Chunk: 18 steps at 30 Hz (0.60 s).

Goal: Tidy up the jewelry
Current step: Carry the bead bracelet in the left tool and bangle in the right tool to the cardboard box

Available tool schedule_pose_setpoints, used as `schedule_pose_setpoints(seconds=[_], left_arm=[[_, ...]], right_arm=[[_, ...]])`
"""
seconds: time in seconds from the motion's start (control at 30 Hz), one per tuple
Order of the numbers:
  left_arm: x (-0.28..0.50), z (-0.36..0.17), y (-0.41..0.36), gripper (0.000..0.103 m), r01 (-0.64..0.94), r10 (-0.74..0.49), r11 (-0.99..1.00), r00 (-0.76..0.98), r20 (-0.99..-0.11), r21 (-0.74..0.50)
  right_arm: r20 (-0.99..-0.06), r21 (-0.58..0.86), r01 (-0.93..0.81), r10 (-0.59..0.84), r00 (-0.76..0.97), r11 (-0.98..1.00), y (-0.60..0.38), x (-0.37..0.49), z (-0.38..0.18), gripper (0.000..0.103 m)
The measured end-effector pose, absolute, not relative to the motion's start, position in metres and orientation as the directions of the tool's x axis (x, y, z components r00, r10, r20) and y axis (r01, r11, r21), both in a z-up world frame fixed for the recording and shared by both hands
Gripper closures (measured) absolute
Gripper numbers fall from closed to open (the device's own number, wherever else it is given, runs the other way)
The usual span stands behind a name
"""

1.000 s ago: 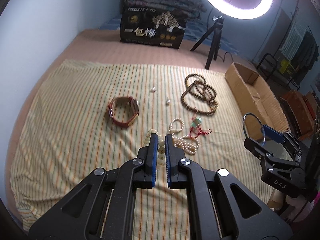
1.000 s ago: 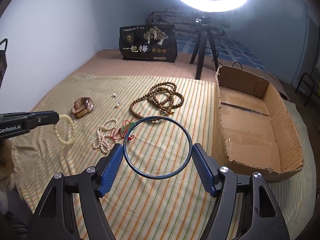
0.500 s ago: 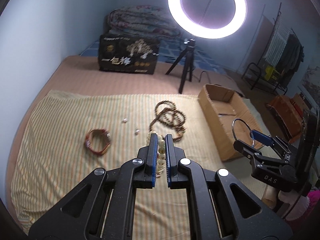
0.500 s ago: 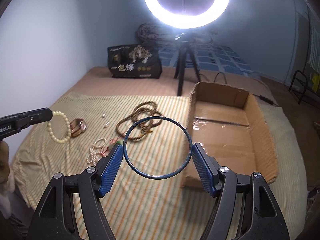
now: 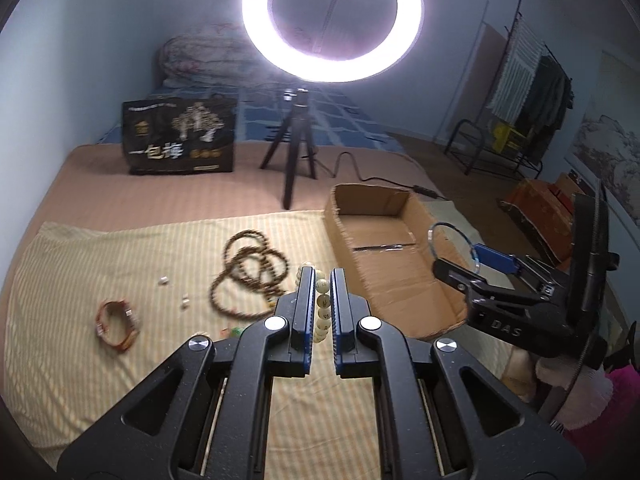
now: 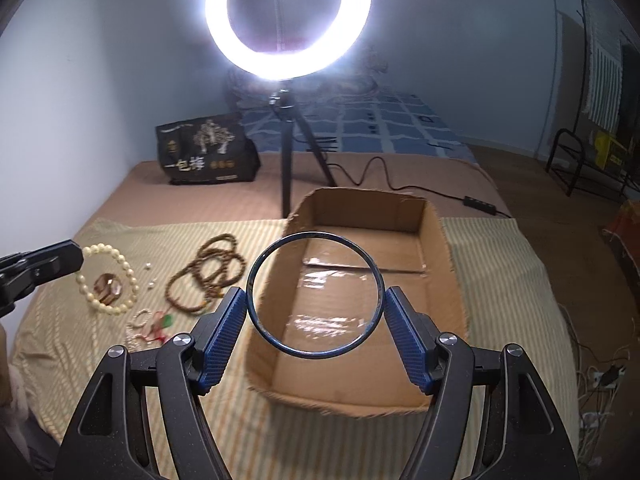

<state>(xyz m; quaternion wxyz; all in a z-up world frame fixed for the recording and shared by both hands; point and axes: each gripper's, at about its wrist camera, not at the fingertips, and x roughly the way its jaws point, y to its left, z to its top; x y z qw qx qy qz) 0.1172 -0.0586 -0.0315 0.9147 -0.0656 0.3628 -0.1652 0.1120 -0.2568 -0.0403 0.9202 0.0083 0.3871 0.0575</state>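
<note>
While right tongs (image 6: 314,320) pinch bangle (image 6: 313,295), hoop faces camera above box (image 6: 434,240).

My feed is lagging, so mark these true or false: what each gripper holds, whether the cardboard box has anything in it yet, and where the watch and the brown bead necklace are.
1. The right gripper grips a dark blue bangle across its width. True.
2. The left gripper is empty. False: it is shut on a cream bead bracelet.
3. The cardboard box already holds jewelry. False: only bare, taped cardboard shows inside.
4. The watch lies on the striped cloth. True.
5. The brown bead necklace is in the box. False: it lies coiled on the cloth, left of the box.
</note>
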Motion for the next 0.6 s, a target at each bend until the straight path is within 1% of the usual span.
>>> schedule_pose_setpoints(seconds=[0.3, 0.6], left_arm=[[0.14, -0.036, -0.107, 0.098, 0.308, -0.403, 0.915, 0.656, -0.638, -0.261], [0.159, -0.053, -0.147, 0.098, 0.333, -0.429, 0.902, 0.616, -0.661, -0.275]], right_arm=[[-0.743, 0.058, -0.062, 0.085, 0.663, 0.996, -0.283, 0.141, -0.046, 0.033], [-0.772, 0.056, -0.022, 0.057, 0.633, 0.998, -0.308, 0.172, -0.056, 0.033]])
